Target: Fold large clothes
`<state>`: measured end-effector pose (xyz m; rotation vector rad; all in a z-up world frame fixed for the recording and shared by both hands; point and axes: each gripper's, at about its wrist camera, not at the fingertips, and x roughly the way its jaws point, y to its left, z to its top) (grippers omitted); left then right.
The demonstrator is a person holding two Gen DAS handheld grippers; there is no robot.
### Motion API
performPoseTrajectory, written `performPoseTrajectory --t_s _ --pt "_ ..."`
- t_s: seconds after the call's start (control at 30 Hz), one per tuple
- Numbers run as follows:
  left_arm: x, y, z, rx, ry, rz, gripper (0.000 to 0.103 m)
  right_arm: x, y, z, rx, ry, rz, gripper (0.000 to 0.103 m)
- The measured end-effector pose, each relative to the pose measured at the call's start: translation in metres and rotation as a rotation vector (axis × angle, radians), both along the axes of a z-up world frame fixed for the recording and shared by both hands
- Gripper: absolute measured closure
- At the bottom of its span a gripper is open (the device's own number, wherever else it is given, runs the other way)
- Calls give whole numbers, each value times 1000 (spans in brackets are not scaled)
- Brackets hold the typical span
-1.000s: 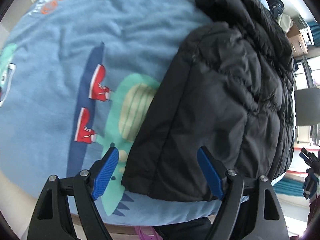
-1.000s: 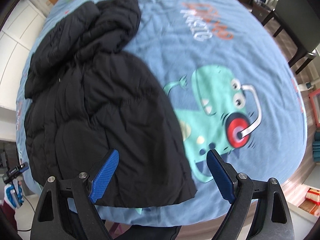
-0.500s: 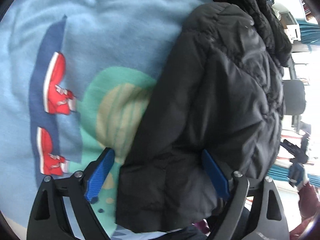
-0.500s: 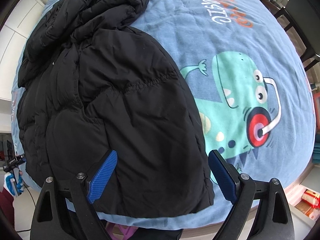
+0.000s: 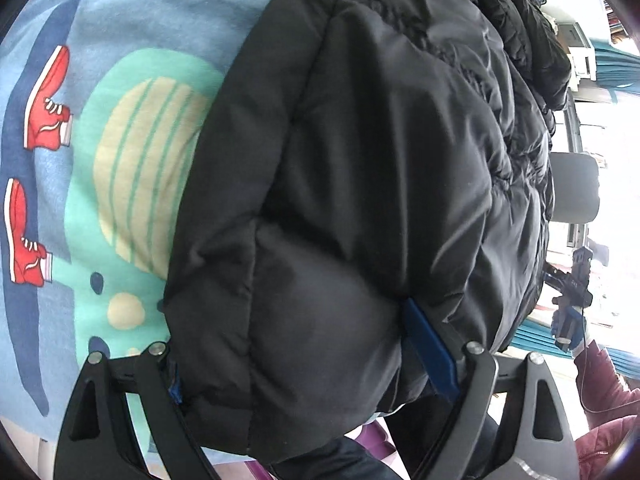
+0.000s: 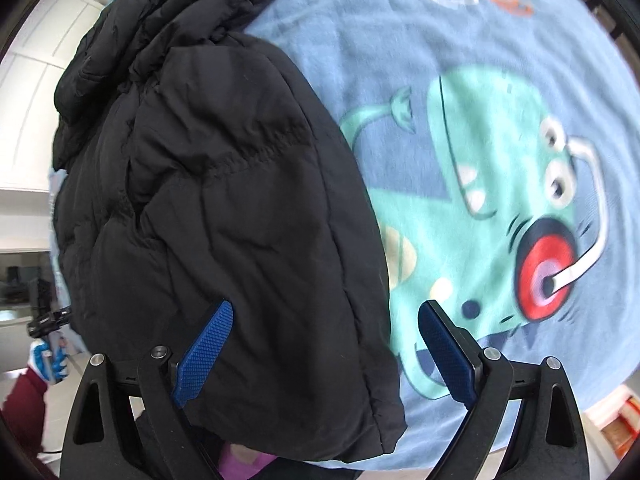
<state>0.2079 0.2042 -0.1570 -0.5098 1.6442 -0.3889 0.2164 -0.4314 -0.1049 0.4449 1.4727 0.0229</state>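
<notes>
One black jacket (image 6: 224,184) lies on your dinosaur-print blanket (image 6: 480,80). Two claws: your left claw (image 5: 296,356) is spread around its hem; your right claw (image 6: 324,356), also spread, straddles its edge.

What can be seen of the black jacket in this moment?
The black jacket is a quilted, puffy coat of matte, slightly shiny fabric. It lies folded lengthwise on the blue dinosaur blanket, its bunched far end crumpled, its hem hanging over the near edge. The left tongs straddle the hem, padding bulging between the blue pads. The right tongs are open over its hem corner, not gripping.
</notes>
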Motion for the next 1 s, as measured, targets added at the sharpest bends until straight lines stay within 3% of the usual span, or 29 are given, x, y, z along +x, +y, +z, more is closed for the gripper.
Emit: performPoseTrajectory --t_s 0.27,0.5,0.53,0.67,0.9,1.0 --pt "3 -21 18 75 18 -3 20 -13 2 -48 250 28 -35 10" --pt "4 -38 19 118 18 23 35 -23 5 -59 327 18 -60 10" --pt "3 -39 20 120 17 25 40 -25 6 -58 333 17 -56 12" --pt "-4 -55 27 119 6 36 56 -31 8 -56 398 17 -76 40" --pt "-16 -72 41 109 -2 74 73 -31 25 -49 412 33 -54 58" --pt "-24 -80 51 93 -13 70 83 -24 36 -44 407 28 -36 71"
